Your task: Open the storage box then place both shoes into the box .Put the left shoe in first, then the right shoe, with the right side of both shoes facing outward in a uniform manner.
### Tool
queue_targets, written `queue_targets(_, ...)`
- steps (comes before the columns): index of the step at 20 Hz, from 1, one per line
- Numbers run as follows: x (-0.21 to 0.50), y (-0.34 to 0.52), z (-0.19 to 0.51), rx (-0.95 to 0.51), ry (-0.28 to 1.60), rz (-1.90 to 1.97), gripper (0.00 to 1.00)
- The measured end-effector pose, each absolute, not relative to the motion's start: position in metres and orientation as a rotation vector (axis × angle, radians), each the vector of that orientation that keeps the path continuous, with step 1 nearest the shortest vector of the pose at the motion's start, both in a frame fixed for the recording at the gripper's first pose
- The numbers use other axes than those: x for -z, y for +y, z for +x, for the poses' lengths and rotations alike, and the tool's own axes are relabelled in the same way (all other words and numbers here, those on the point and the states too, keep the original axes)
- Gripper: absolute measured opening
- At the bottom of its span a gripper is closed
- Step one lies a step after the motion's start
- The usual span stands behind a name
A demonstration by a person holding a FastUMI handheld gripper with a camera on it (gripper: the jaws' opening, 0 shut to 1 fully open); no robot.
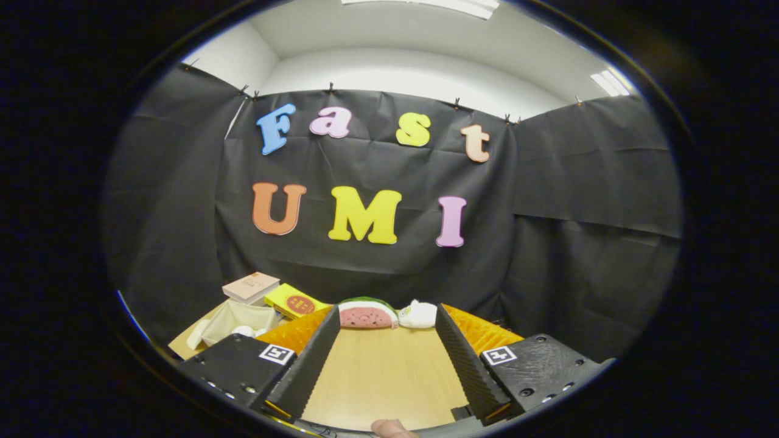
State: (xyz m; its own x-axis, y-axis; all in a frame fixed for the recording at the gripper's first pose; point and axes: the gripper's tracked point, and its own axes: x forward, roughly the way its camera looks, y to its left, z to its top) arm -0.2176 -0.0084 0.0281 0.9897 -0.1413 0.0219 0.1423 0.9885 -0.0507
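1. Fingertip (391, 427) of a person pokes in closest to the camera, right at the near edge of the worktop (383, 377).
2. Next comes the hand-held gripper (383, 371). Its two ridged fingers (307, 365) are spread wide apart, with only bare wood between them. It holds nothing.
3. I can't see the storage box or the shoes from here, so I can't tell where they are. The gripper could go the wrong way while hunting for them.
4. Beyond the fingers sits a soft, round watermelon toy (367, 314), touching a white plush toy (419, 314). A low sweep could knock them over.
5. Off to the left are an open cardboard tray (234, 317), a flat yellow box (296, 301) and a pale book (251, 286).
6. The worktop looks smooth, so things may slide.
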Motion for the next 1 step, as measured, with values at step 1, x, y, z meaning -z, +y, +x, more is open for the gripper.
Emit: queue_targets(1,-0.0272,-0.0098,-0.22,0.147,-0.018,-0.051,0.96)
